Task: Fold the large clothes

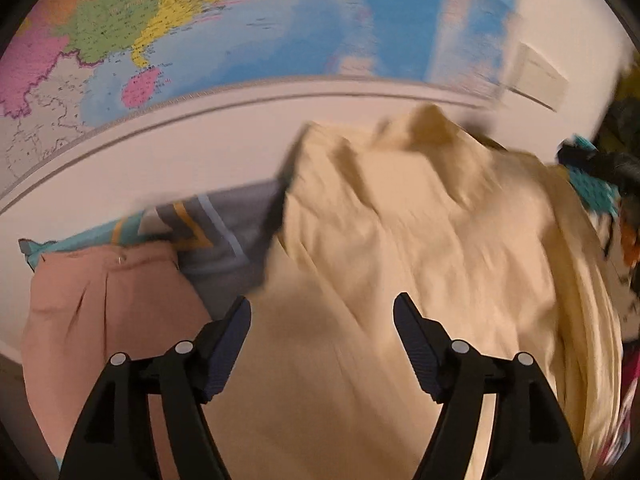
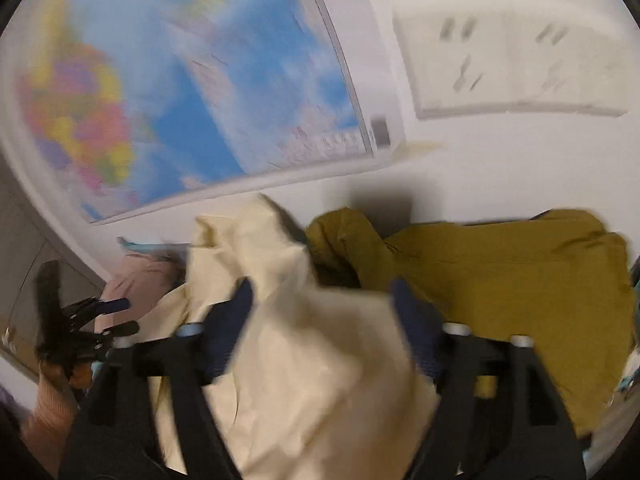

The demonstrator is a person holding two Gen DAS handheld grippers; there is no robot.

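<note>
Both released: left gripper point(image 1: 322, 344) spread over rumpled cream cotton garment point(image 1: 400, 240) at frame centre; right gripper point(image 2: 320, 312) parted, cream cloth between, unpinched.

A large colourful paper wall map point(image 1: 200, 28) hangs on the white wall point(image 2: 480, 168), beside a white double socket plate point(image 2: 516, 68).

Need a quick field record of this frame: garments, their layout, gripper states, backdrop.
main garment: cream garment, crumpled, spread in front of both grippers
left of it: pink garment, flat, on a patterned grey cloth
right of it: mustard garment, bunched
left gripper: open, above the cream fabric, nothing pinched
right gripper: open, cream fabric bulging between the fingers, not clamped
backdrop: wall map; wall sockets
image: motion blur
</note>
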